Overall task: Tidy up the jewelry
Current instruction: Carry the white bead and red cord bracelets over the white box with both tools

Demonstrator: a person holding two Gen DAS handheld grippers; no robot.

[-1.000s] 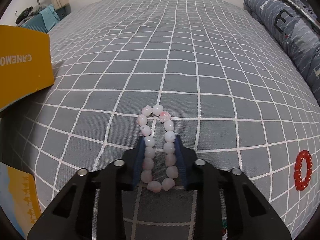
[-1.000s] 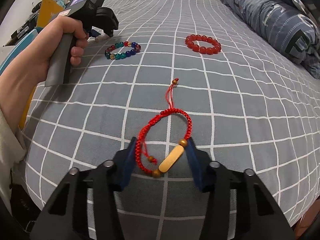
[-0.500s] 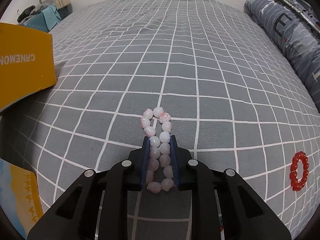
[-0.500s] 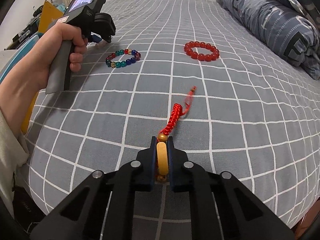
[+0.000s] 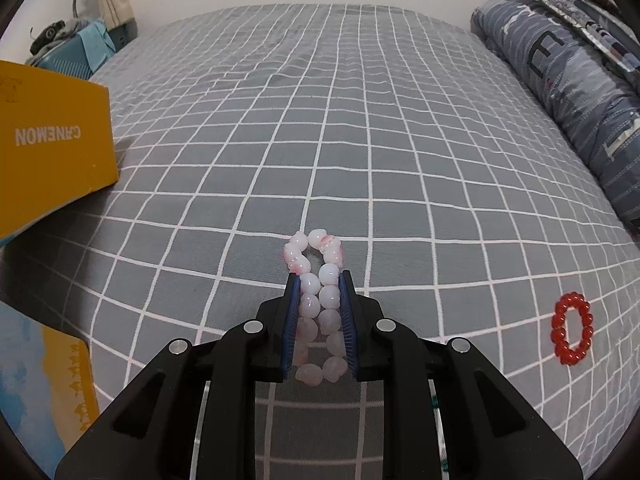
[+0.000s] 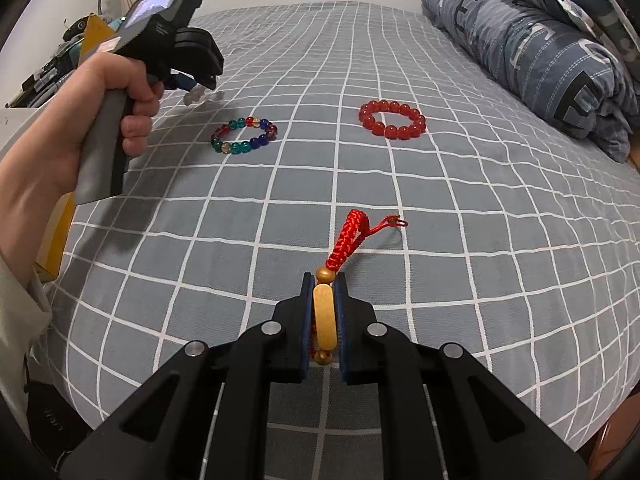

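My left gripper is shut on a pale pink bead bracelet, squeezed into a narrow loop and held above the grey checked bed cover. My right gripper is shut on the gold bar of a red braided cord bracelet, whose loop and tail stick out ahead. In the right wrist view the left gripper is held in a hand at the left, the pink beads hanging from it. A red bead bracelet and a multicoloured bead bracelet lie on the bed; the red one also shows in the left wrist view.
A yellow box stands at the bed's left edge, with a blue and yellow book below it. A folded blue-grey quilt lies along the right side. Cluttered items sit at the far left.
Both grippers closed: the left on the pink bracelet, the right on the cord bracelet's gold bar. Both then lifted their bracelets off the bed.
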